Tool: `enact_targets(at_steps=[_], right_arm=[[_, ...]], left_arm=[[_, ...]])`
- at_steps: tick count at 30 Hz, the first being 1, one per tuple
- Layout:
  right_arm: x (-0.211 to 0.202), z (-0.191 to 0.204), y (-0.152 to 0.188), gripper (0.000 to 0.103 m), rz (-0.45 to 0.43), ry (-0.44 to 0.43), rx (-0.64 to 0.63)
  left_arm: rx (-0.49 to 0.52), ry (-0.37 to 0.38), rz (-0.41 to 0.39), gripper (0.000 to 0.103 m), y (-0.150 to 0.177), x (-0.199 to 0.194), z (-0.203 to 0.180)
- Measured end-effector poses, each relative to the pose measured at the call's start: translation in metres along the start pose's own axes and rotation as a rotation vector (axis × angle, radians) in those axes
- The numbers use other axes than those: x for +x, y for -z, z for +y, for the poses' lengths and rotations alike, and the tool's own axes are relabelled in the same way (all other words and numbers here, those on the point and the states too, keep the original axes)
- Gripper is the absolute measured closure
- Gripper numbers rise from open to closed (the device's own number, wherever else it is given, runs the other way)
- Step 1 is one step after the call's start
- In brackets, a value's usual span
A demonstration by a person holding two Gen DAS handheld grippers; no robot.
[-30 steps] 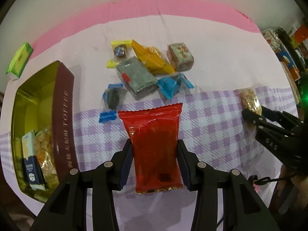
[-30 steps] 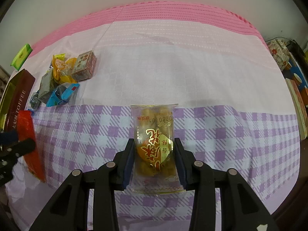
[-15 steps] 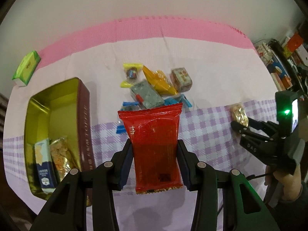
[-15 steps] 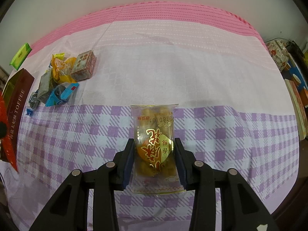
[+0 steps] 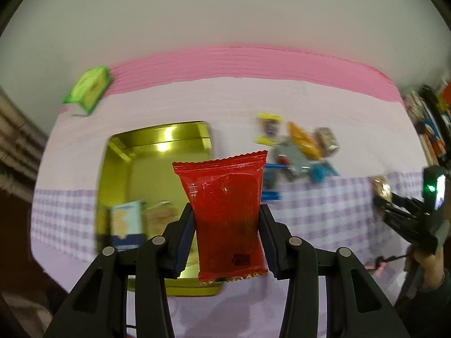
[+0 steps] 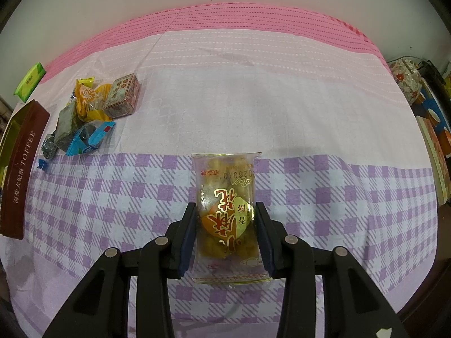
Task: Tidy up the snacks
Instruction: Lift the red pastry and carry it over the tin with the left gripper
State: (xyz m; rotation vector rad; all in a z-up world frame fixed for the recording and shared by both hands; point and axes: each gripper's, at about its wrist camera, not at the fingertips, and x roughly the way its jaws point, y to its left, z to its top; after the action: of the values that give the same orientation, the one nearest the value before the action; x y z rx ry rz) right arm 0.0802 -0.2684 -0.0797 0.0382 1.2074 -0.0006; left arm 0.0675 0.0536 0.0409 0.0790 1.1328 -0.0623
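Left tool [image 5: 227,236]: clamped on red packet [image 5: 225,211], held above open gold tin [image 5: 118,155].
Tin contents: two packets at near end.
Right tool [image 6: 225,231]: clamped on clear snack pack [image 6: 227,211], over checked cloth [image 6: 338,197] on surface.
Loose snacks [image 6: 90,118]: pile beside tin.

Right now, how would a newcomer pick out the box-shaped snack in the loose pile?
Start at the brown toffee tin on the cloth's left edge; the snack pile lies just right of it. At the pile's far right sits the small printed box, the only rigid carton among soft wrappers, touching the orange packet.
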Motion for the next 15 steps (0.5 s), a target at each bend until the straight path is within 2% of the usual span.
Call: enact_targets(at_steps=[10, 15], right_arm=[[0.0, 0.0, 0.001, 0.064, -0.001, 0.004, 0.006], [0.0, 0.0, 0.001, 0.064, -0.001, 0.006, 0.007]], left_arm=[[-0.102, -0.098, 0.075, 0.058, 0.006, 0.022, 0.078], [-0.09, -0.163, 0.099, 0.058, 0.009, 0.04, 0.098]])
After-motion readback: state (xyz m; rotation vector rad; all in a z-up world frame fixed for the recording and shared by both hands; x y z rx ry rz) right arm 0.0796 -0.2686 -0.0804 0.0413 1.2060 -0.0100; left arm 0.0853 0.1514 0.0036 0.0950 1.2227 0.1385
